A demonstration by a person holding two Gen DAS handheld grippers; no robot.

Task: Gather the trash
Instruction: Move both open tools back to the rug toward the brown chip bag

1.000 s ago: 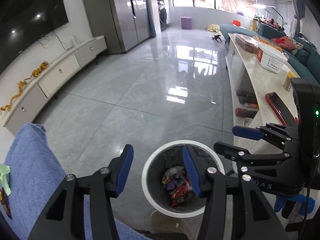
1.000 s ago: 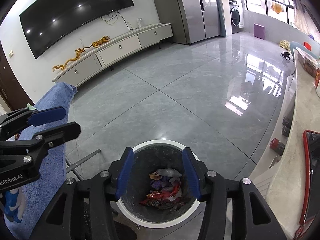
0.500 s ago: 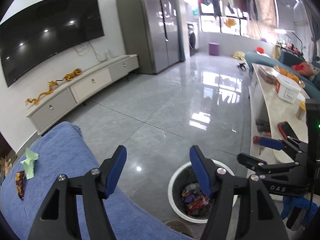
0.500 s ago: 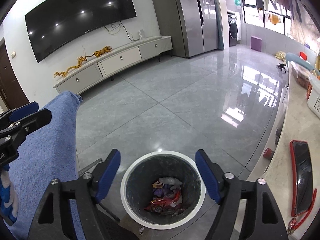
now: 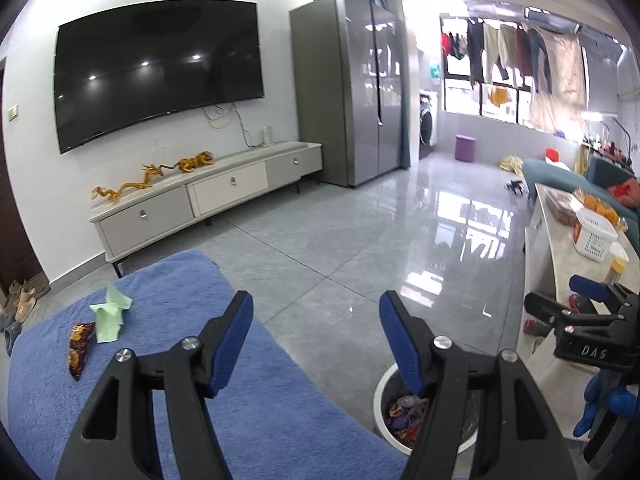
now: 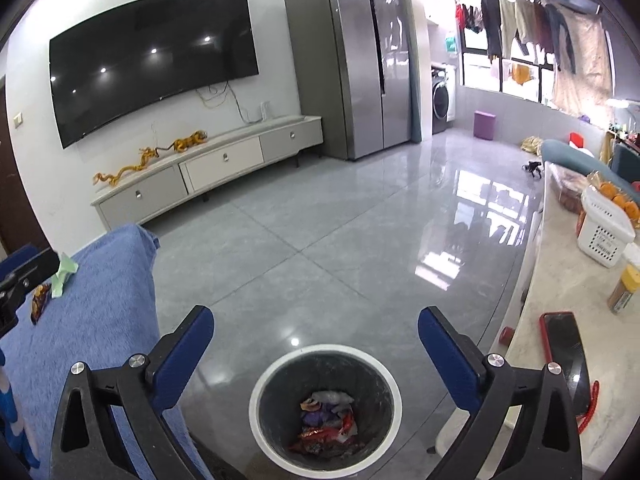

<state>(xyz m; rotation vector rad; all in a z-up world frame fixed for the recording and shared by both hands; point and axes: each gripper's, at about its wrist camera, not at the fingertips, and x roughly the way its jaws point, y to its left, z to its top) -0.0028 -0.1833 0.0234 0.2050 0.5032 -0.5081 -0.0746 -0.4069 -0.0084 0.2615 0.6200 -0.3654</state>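
A white-rimmed grey bin (image 6: 256,392) stands on the floor, with several crumpled wrappers (image 6: 326,420) at its bottom. My right gripper (image 6: 314,316) hangs above it, its jaws opening wide with nothing between them. My left gripper (image 5: 316,300) is open and empty over the edge of a blue towel (image 5: 160,360). On that towel lie a crumpled green paper (image 5: 110,312) and a dark red snack wrapper (image 5: 78,344), both to the left of the gripper and apart from it. In the left wrist view the bin (image 5: 380,384) sits low on the right, partly behind one finger.
A long marble counter (image 6: 560,280) runs along the right, holding a red-cased phone (image 6: 564,344), a jar (image 6: 622,290) and a white basket (image 6: 604,232). A low TV cabinet (image 5: 208,200) lines the far wall. Shiny grey tiled floor (image 5: 360,248) lies between.
Both grippers rose and tilted up. The left one swung left over the towel, bringing the green paper and wrapper into view. The right jaws spread much wider above the bin.
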